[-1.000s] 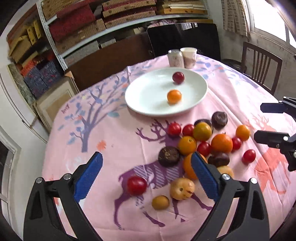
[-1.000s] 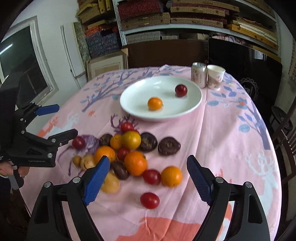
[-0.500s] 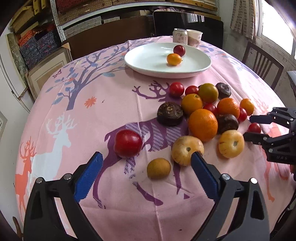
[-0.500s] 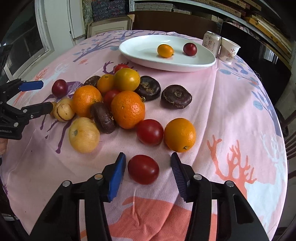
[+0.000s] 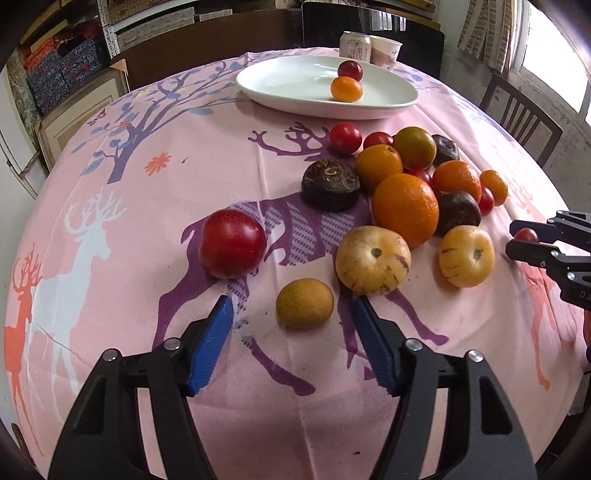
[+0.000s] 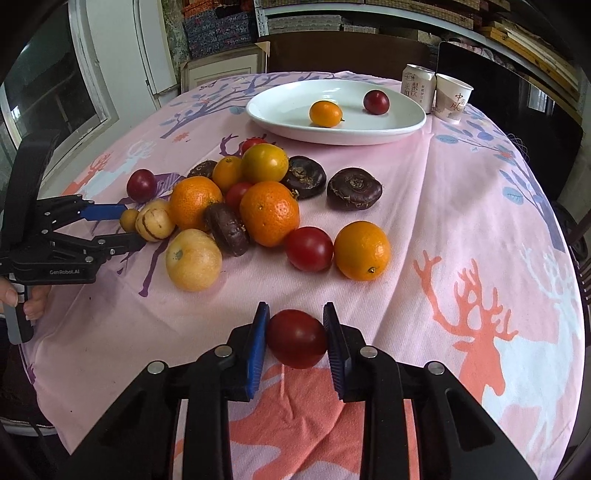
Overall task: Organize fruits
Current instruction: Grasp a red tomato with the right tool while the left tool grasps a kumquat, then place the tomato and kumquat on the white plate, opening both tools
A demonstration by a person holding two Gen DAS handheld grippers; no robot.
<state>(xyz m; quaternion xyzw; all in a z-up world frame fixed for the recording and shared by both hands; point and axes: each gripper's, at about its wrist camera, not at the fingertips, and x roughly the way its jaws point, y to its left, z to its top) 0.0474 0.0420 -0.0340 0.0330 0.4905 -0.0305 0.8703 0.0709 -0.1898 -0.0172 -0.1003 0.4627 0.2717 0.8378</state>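
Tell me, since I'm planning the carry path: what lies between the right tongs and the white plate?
In the right wrist view, a red tomato and an orange lie between the right tongs and the white plate, then bare tablecloth.

A round worktop [image 5: 122,206] covered with a pink deer-printed cloth is seen. Behind it, metal shelves [image 6: 369,14] filled with woven boxes are placed. A dark wooden chair [image 5: 524,114] is lit by a bright window [image 5: 554,55].
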